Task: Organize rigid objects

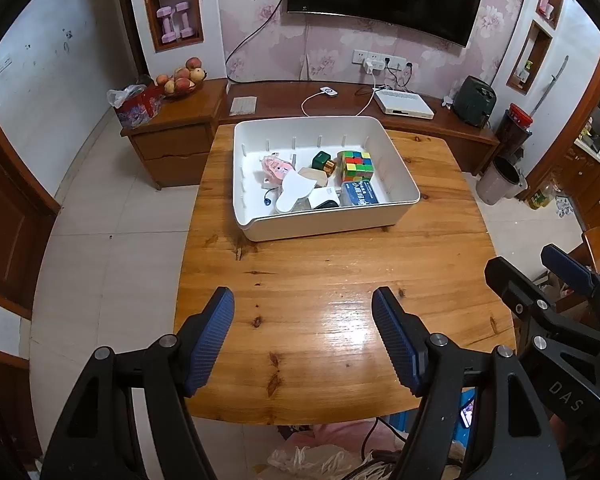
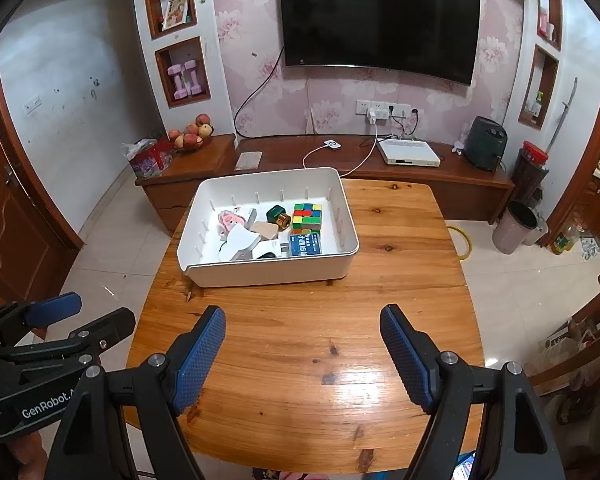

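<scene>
Everything I can see sits inside the white plastic bin (image 1: 400, 208): colourful puzzle cube (image 1: 355, 165), blue box (image 1: 361, 194), green gold-capped bottle (image 1: 323, 161). Wooden table (image 1: 340, 280) near it bare. My left gripper (image 1: 303, 340) and right gripper (image 2: 303, 354) hover wide, empty; sorting looks finished.

Wooden table (image 1: 340, 280) under fingers, glossy, light glare near right finger. Beyond fingertips: pink floral wallpaper (image 2: 240, 20), dark curved TV (image 2: 376, 20) on wall. Low wooden TV cabinet (image 2: 440, 172) below it, white set-top box (image 2: 408, 152) on top. Fruit bowl (image 1: 182, 80) far left of fingers. Pink dumbbells (image 1: 175, 22) in wall niche. Pale tiled floor (image 1: 112, 248). Bin (image 2: 514, 226) far right.
</scene>
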